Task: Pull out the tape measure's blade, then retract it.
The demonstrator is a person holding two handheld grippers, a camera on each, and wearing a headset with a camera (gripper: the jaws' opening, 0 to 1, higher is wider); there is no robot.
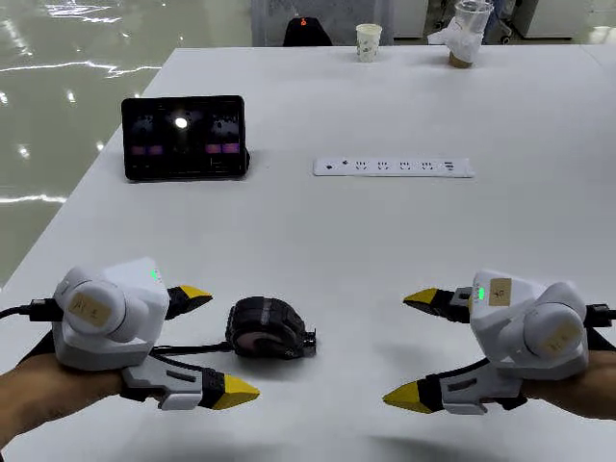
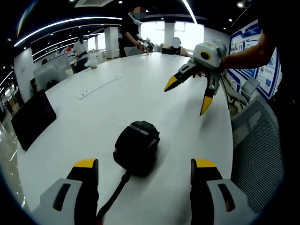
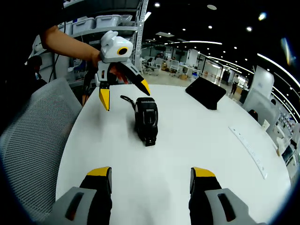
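the head view looked down over the table; the gripper views faced each other low, sharing the tape measure.

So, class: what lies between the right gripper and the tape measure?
Bare white tabletop, seen in the head view, separates the right gripper from the tape measure.

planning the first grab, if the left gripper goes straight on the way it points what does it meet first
The left gripper, jaws open, would most likely meet the black tape measure first; it lies on the white table just ahead, roughly between the jaws. Exact depth is unclear.
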